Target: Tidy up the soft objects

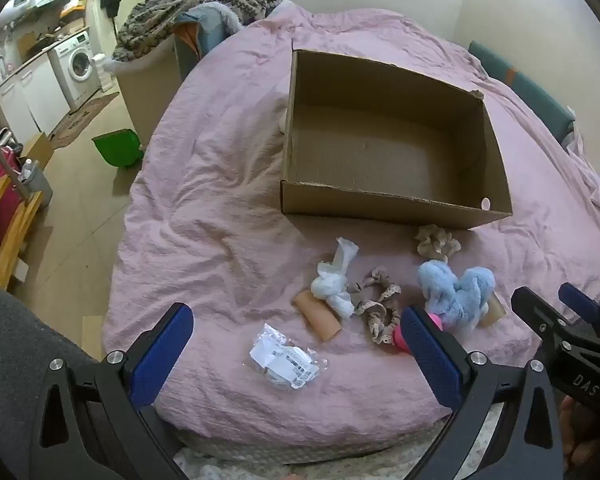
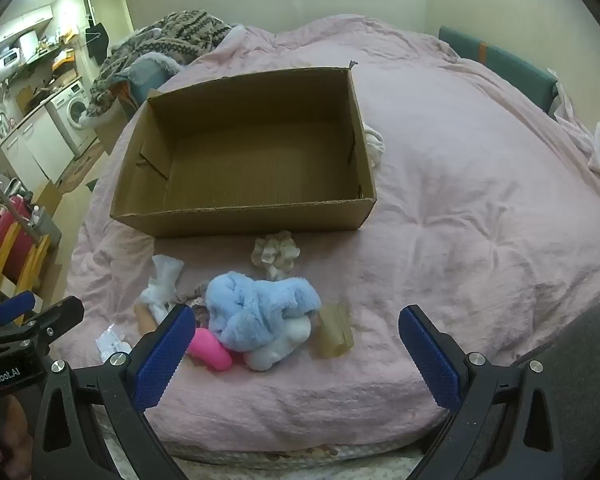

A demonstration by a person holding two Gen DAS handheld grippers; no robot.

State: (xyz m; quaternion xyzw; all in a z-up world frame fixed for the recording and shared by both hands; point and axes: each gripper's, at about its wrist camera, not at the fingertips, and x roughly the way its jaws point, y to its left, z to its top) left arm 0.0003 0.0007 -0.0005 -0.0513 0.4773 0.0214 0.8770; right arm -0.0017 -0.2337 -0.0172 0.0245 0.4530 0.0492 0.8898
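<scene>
Both tools hang over the near edge of the bed (image 2: 480, 184), tilted down. The left gripper (image 1: 296, 344) and right gripper (image 2: 296, 340) have fingers spread wide, holding nothing. The cardboard box (image 2: 236, 222) sits open and empty just beyond the soft things, presumably to receive them: blue plush (image 2: 260, 312), knotted white cloth (image 1: 334, 284), scrunchie (image 1: 380, 308), all loose on the cover.
</scene>
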